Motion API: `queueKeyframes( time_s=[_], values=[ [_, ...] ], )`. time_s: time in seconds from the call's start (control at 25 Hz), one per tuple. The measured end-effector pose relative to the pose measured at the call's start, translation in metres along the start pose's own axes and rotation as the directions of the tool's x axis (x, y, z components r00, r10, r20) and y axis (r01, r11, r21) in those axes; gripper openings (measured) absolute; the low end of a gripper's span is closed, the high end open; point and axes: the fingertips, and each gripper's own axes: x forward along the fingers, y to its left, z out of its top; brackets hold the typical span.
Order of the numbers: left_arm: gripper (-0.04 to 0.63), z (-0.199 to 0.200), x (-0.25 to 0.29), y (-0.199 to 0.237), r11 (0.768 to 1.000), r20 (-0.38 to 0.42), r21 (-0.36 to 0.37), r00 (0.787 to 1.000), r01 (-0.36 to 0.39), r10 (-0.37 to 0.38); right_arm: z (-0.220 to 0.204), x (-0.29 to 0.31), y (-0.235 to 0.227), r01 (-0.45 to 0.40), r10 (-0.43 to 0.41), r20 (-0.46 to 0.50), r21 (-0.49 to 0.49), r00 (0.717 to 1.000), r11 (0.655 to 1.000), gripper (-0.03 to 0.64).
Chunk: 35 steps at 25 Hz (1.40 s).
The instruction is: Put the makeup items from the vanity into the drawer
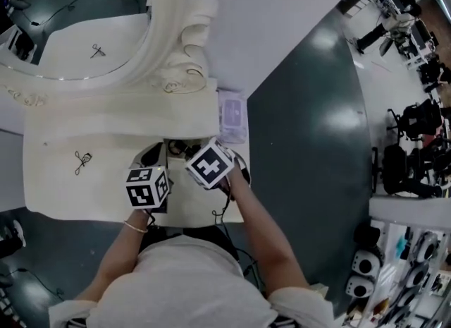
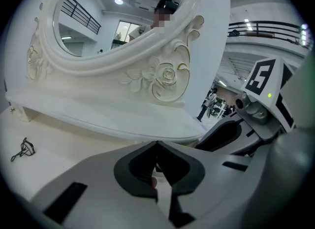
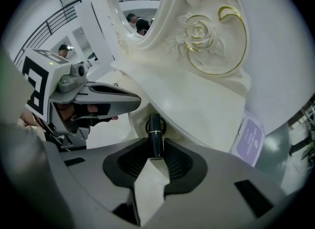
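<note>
The black tube [image 3: 155, 127] stood upright between the jaws of the right gripper [image 3: 156, 147], which were clenched on its lower half and only partly apart, with the tube's capped end sticking out beyond the tips. It hung over the front right part of the vanity [image 1: 106, 143] top, near the right edge. The left gripper [image 2: 156, 147] was just beside it on the left, its jaws drawn together at the tips. A small pale bit showed low in the gap, too small to tell what it was.

An eyelash curler [image 1: 82, 162] lay flat on the vanity top towards its left edge, well apart from both grippers. A purple packet [image 1: 232, 116] lay at the top's right edge near the back corner, partly over the side.

Only the right gripper view showed the tube and the grip on it; from the head view the marker cubes covered the jaws. That view also caught the left gripper from the side, with the person's fingers behind it, and the carved rose [image 3: 199, 31] with its gilt scroll on the mirror [image 1: 77, 44] frame. The left gripper view alone showed the curler from low down. The head view alone gave the whole top, the dark floor [image 1: 310, 143] to its right and the person's forearms.
</note>
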Motion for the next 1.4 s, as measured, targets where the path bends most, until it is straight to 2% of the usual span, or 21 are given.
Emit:
queueKeyframes(
  time_s=[0.24,0.56,0.8,1.4],
  values=[
    [0.003,-0.002,0.003,0.002,0.999,-0.002,-0.019,0.999,-0.037,0.037,0.004,0.002,-0.01,-0.02,0.02,0.006,-0.023,1.0,1.0,0.103],
    [0.003,-0.002,0.004,0.008,0.998,-0.004,-0.026,0.998,-0.061,0.061,0.008,0.007,-0.006,-0.08,0.079,0.051,0.032,0.996,0.996,0.104],
    [0.003,-0.003,0.004,0.009,0.998,-0.007,-0.023,0.998,-0.058,0.058,0.012,0.002,-0.026,0.005,-0.009,0.088,0.046,0.996,0.999,0.137],
    [0.003,-0.003,-0.015,0.018,1.0,0.004,0.021,1.0,-0.009,0.009,0.017,-0.01,-0.015,0.086,-0.107,0.171,0.126,0.979,0.988,0.137]
  ],
)
